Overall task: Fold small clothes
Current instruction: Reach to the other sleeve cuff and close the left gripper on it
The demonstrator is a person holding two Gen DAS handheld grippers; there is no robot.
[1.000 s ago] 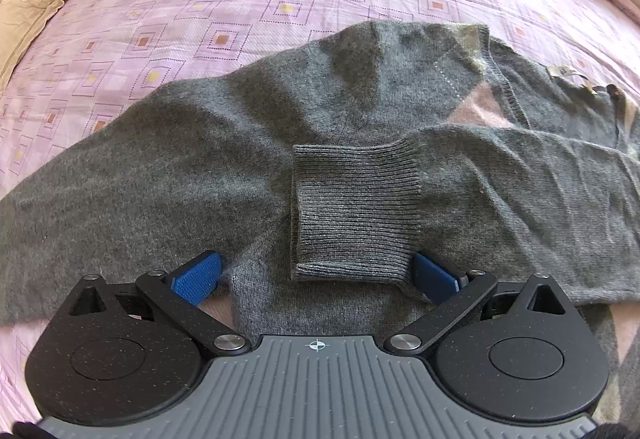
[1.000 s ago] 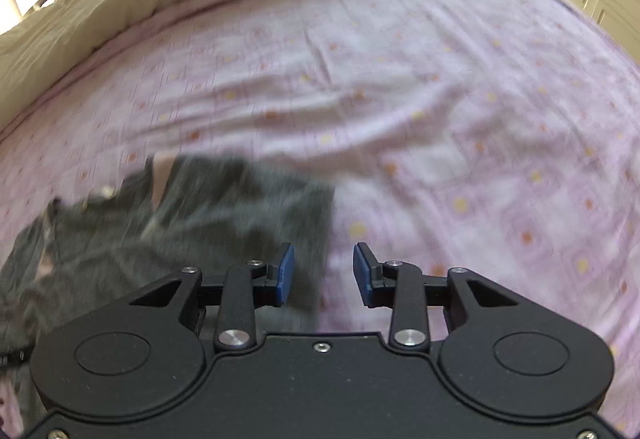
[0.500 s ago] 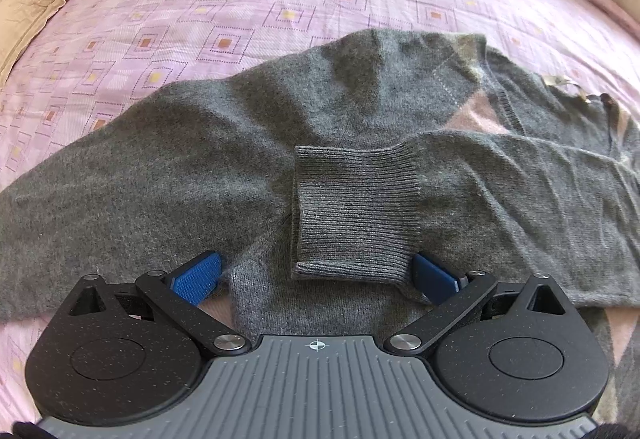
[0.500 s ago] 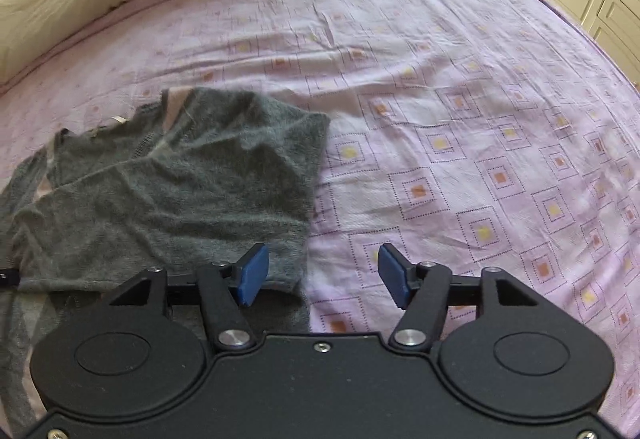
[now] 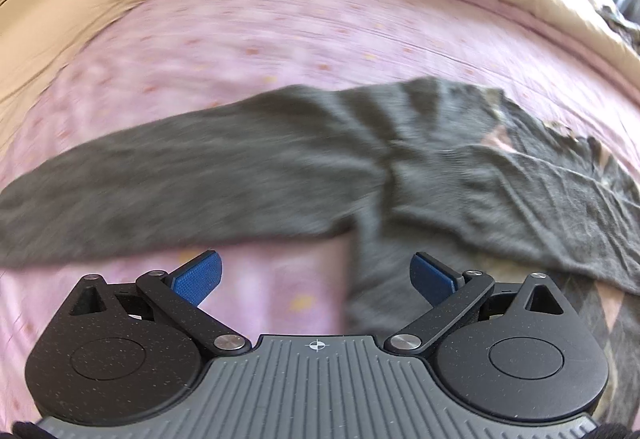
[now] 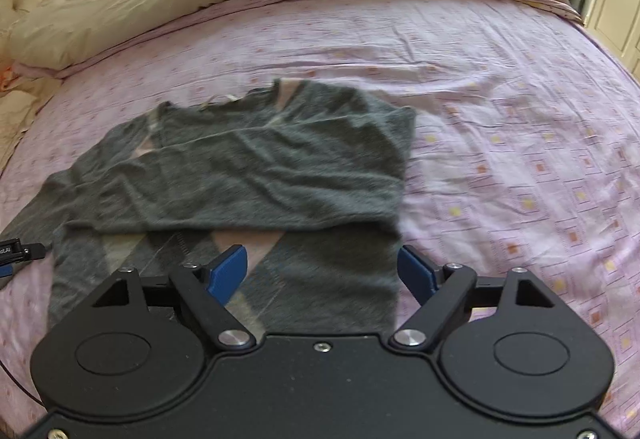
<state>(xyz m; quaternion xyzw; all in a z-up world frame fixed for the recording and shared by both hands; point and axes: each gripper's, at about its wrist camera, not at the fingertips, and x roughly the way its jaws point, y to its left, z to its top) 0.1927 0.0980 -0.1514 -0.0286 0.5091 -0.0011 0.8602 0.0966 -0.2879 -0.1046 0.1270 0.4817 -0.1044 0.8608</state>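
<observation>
1. Sweater: grey knitted wool sweater with pale pink diamond patches [image 6: 256,175] lies flat on the bed's pink square-patterned sheet [image 6: 520,119], one sleeve already laid across the chest.
2. Unfolded sleeve [image 5: 168,191] stretches out to my left, long axis running crosswise in the left wrist view, which is blurred.
3. My left hand-held gripper [image 5: 316,275] hangs spread and empty just below that sleeve, nearer to it.
4. My right hand-held gripper [image 6: 322,271], also spread and empty, hovers over the sweater's lower body, its right finger near the side edge.
5. Judgement: the left side takes the sleeve next.
</observation>
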